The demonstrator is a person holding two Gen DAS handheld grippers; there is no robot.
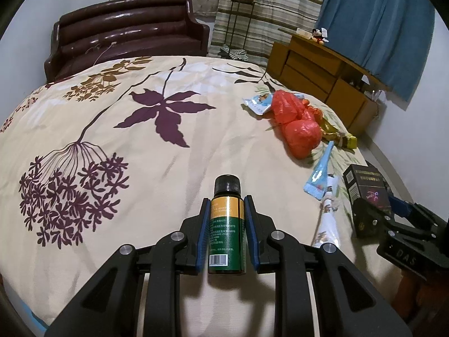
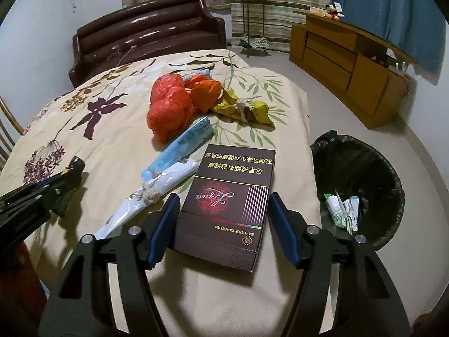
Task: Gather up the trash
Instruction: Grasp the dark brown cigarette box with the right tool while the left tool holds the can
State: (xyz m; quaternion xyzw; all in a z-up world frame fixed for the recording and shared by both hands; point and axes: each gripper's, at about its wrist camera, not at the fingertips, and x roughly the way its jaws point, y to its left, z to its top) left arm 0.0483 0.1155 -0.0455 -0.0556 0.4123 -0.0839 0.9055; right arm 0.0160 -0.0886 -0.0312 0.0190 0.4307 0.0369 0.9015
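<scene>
My left gripper (image 1: 227, 200) is shut on a small dark bottle (image 1: 226, 224) with a black cap and a green and yellow label, held just above the floral bedspread (image 1: 140, 146). In the right wrist view, my right gripper (image 2: 224, 196) stands open around a dark cigarette box (image 2: 224, 196) lying flat on the bed. Its blue pads (image 2: 168, 219) sit right beside the box's long edges. Beyond the box lie a light blue wrapper (image 2: 182, 146), a white tied wrapper (image 2: 140, 199), red plastic bags (image 2: 168, 106) and a yellow tied wrapper (image 2: 247, 109).
A black-lined trash bin (image 2: 364, 168) with some paper scraps inside stands on the floor right of the bed. A brown headboard (image 2: 146, 28), a wooden cabinet (image 2: 350, 61) and a plant stand (image 2: 252, 14) are at the back. My left gripper (image 2: 70, 171) shows at the left.
</scene>
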